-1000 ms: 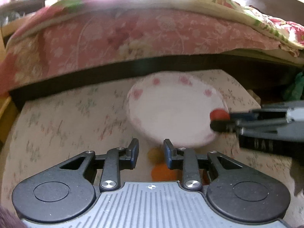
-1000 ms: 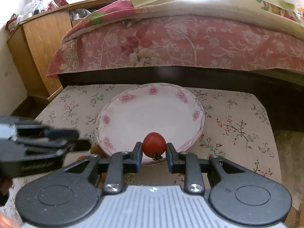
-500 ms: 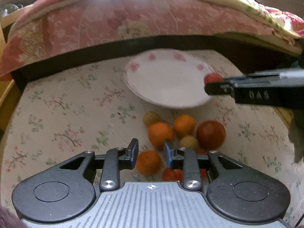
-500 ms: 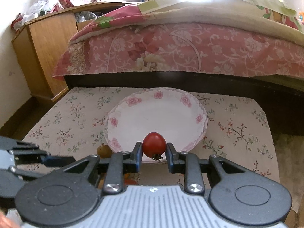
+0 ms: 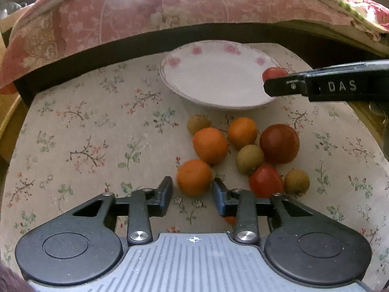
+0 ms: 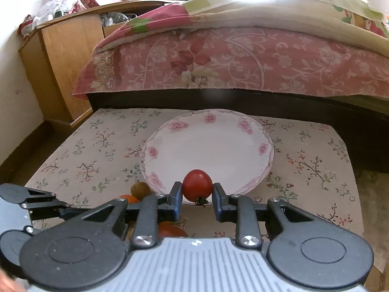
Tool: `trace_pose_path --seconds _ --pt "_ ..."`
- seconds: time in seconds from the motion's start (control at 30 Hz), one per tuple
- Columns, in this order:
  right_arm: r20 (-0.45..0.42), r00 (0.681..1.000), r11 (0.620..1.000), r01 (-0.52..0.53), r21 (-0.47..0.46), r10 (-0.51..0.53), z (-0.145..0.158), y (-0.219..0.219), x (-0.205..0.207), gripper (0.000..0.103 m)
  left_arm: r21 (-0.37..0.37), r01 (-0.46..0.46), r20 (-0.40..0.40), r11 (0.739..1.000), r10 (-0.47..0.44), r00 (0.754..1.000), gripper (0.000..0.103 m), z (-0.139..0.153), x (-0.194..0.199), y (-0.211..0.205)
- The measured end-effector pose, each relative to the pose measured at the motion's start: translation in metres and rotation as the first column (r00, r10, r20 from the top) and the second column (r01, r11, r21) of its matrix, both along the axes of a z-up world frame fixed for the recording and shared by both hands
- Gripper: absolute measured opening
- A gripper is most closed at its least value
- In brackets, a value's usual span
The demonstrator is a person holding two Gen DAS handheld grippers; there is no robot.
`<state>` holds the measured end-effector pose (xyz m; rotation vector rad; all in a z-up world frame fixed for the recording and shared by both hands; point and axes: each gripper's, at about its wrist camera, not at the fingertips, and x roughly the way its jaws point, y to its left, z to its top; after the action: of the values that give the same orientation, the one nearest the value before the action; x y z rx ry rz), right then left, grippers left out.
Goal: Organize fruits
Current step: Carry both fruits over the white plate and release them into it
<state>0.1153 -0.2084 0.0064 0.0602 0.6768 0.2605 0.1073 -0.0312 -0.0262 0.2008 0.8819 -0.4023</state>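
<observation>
We are pinching the small tomato in the right tongs just short of the plate, which lies straight ahead; the left tongs are gaping, spread behind an orange.

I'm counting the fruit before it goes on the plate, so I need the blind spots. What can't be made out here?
- Left wrist view: an orange-red fruit shows only as a sliver behind the left gripper.
- Left wrist view: the small tomato is half covered by the right gripper's finger.
- Right wrist view: the right gripper hides most of the fruit pile.
</observation>
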Motion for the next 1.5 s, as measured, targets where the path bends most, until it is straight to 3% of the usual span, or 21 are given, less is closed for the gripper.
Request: trace_pose_path --seconds 0.3,0.63,0.9,1.37,1.5 --pt "0.006 1.000 1.000 0.015 0.008 -0.015 0.002 -0.005 0.002 0.028 -0.019 -0.013 0.030 1.000 0.013 0.999 0.037 0.009 0.000 0.001" --pt "0.012 1.000 1.000 0.028 0.010 -0.028 0.003 -0.009 0.007 0.028 -0.102 0.000 0.107 0.995 0.011 0.994 0.037 0.040 0.012 -0.012" --pt "-0.011 0.999 1.000 0.030 0.008 -0.030 -0.005 -0.011 0.016 0.028 -0.069 0.035 0.127 0.997 -0.026 0.992 0.038 0.037 0.033 -0.037" --pt "-0.019 0.999 0.999 0.047 0.010 -0.047 -0.006 -0.013 0.018 0.028 -0.064 0.027 0.114 0.998 -0.020 0.993 0.039 0.035 0.037 -0.037" --pt "-0.005 0.999 0.999 0.052 0.011 -0.052 -0.003 -0.014 0.016 0.032 -0.071 0.020 0.111 0.997 -0.012 0.994 0.040 0.037 0.032 -0.032"
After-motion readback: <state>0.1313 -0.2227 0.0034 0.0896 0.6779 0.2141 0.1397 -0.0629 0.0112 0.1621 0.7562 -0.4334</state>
